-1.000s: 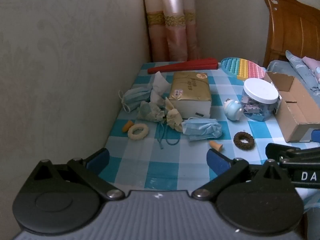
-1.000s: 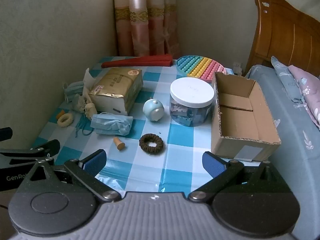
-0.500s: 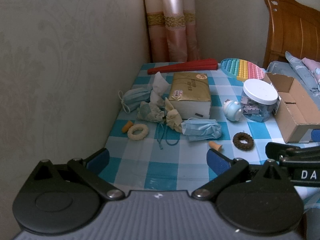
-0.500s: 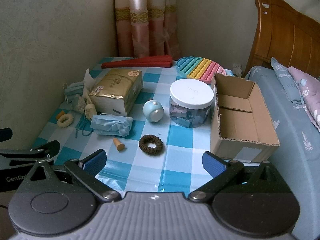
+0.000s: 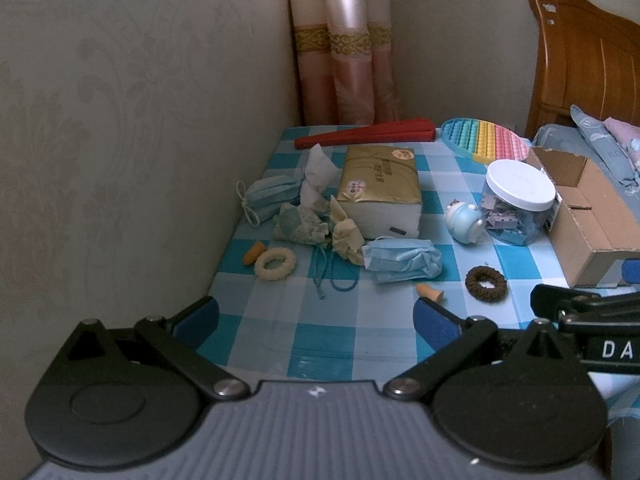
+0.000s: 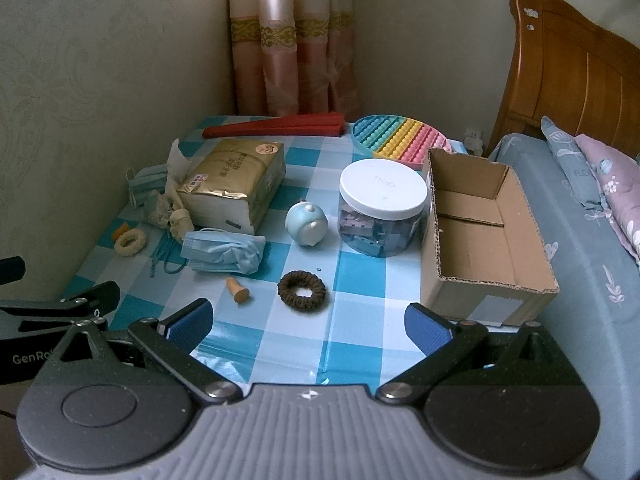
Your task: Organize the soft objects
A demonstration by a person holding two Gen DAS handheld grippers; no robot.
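The box (image 5: pixel 592 216) was cut off by the left view's right edge. The far mask (image 6: pixel 146 184) was partly hidden behind tissue (image 6: pixel 176 168). The lettering on the tissue pack (image 6: pixel 236 178) was too small to be read.

Two masks (image 6: pixel 222 252) — two scrunchies (image 6: pixel 302 290).

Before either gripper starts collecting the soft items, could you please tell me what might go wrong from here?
1. The orange earplug is small and tapered, so it may squirt out of the fingers.
2. Grabbing the blue face mask may snag the cord beside it.
3. The round blue toy near the brown scrunchie could roll if bumped.
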